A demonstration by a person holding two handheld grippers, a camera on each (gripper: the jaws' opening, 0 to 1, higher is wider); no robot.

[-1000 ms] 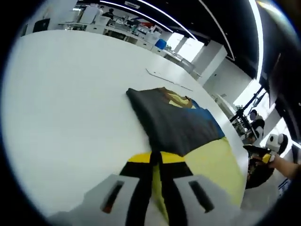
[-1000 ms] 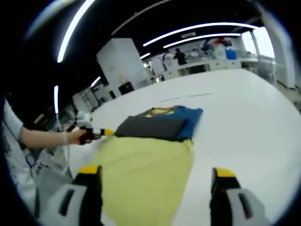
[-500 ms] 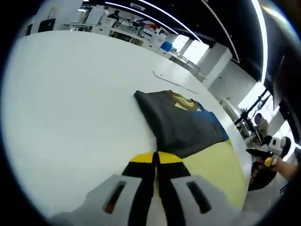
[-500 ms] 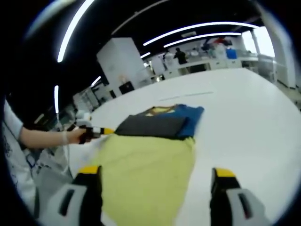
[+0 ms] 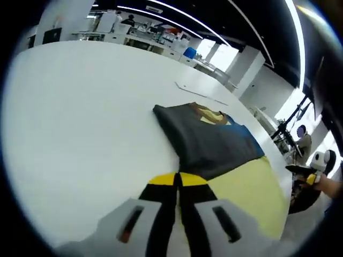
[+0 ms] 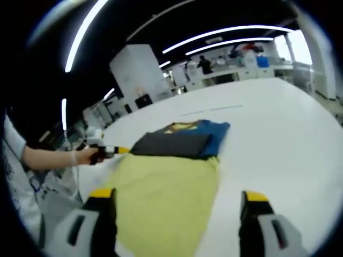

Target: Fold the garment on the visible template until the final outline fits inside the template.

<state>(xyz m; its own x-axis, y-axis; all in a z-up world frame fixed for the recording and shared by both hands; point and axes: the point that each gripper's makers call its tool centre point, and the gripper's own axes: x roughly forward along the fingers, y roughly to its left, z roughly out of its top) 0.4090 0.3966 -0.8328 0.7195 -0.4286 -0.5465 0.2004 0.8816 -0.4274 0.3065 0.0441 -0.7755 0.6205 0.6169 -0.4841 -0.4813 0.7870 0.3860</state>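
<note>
Your left claw [image 5: 178,184] has its jaws pressed together, yellow tips meeting at the near edge of the garment [image 5: 214,144]; you can't tell from the left gripper view whether cloth is pinched between them. The garment lies flat on the white surface [image 5: 80,118]: a dark grey folded part on top, a blue strip along its far side, a bit of yellow print at the far end, and a pale yellow panel [image 5: 249,190] spread toward the surface edge.

Your right claw [image 6: 177,206] is wide apart, one jaw at each lower corner of the right gripper view, holding nothing. Between the jaws you see the yellow panel [image 6: 161,198] reaching toward the camera, with the grey fold [image 6: 169,144] and blue strip [image 6: 214,140] beyond it. In this view your left claw [image 6: 119,150] sits at the left edge of the garment, held by your hand [image 6: 86,156], touching or just beside the grey fold's corner.

A thin line [image 5: 198,94] marks the surface past the garment, well apart from it. You can't make out a template outline under the cloth. The far room background has benches and people, too small to detail.
</note>
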